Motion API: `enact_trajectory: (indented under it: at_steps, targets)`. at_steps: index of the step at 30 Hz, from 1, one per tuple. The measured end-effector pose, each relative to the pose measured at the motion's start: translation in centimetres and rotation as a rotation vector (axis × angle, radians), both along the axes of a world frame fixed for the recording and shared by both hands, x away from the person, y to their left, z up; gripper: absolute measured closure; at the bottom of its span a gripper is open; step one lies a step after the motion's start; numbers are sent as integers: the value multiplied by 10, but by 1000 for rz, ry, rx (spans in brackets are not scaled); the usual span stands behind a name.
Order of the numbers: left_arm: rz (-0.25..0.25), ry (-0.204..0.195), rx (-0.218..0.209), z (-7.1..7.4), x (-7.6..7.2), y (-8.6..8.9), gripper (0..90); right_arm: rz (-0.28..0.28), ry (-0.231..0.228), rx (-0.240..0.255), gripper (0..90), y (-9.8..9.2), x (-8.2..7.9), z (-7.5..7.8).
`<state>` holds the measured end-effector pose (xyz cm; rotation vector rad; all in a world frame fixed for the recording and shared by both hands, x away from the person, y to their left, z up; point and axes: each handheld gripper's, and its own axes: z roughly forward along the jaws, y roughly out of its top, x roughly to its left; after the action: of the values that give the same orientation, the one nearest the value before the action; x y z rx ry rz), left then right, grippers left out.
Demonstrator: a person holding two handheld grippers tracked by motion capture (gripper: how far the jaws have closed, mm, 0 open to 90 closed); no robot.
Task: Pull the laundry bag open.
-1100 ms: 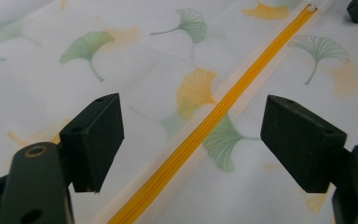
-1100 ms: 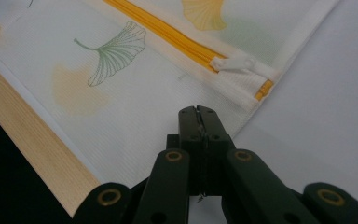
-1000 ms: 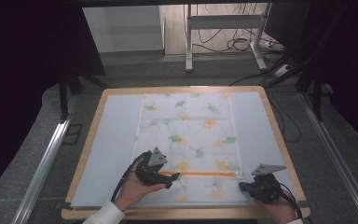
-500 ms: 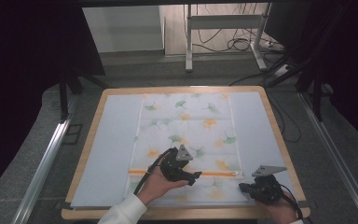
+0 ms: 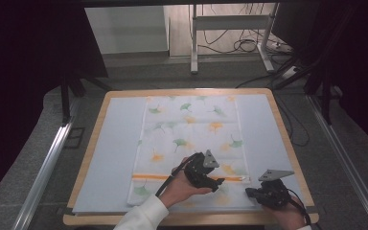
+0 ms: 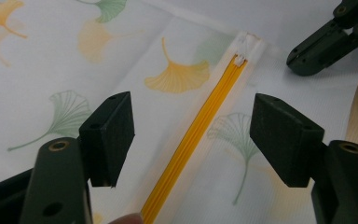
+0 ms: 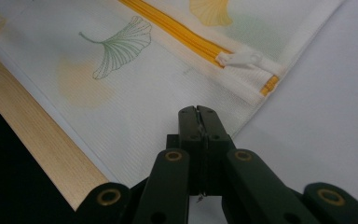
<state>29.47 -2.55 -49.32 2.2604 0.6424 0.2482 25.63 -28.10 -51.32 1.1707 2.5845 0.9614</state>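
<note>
Zipper (image 6: 200, 126) near end cut off, pull (image 7: 239, 59) clear

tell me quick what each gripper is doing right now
left gripper: open, jaws astride the yellow zipper, just been closing
right gripper: shut on the bag's edge

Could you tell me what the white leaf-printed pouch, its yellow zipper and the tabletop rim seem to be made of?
The white leaf-printed pouch looks like thin matte mesh fabric: a fine ribbed weave shows, and the print behind shows through faintly. Its yellow zipper seems moulded plastic, smooth with a slight sheen, and its white slider likewise. The tabletop rim looks like pale wood or wood laminate, with straight grain lines.
</note>
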Motion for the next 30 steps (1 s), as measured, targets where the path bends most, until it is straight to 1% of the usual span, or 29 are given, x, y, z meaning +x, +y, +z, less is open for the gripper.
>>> enact_trajectory:
  at_steps: [3, 9, 14, 16, 19, 22, 24, 26, 30]
  targets:
    - [-14, 1, -8, 0, 1, -5, 305, 4, 2, 2, 891, 0, 0, 0]
    - [-18, 6, -11, -3, 5, -12, 310, 6, 0, 1, 891, 0, 1, 0]
    - [-37, 6, -4, -6, 7, -24, 337, 3, 1, 1, 891, 0, 1, 0]
    - [-48, 3, 1, -7, 7, -27, 350, 4, 0, 1, 891, 0, 1, 0]
    - [-54, 12, 7, -8, 8, -32, 366, 6, 0, 2, 891, 0, 1, 0]
    - [-70, 7, 13, -9, 11, -37, 389, 7, -1, 2, 891, 0, 1, 0]
    - [-77, 16, 3, -10, 13, -39, 407, 9, 1, 4, 891, -1, 1, 0]
    - [-84, 24, 2, -12, 16, -42, 431, 9, 2, 5, 891, -1, 2, 0]
    - [-95, 40, 11, -15, 22, -47, 477, 10, 4, 10, 891, -1, 2, -1]
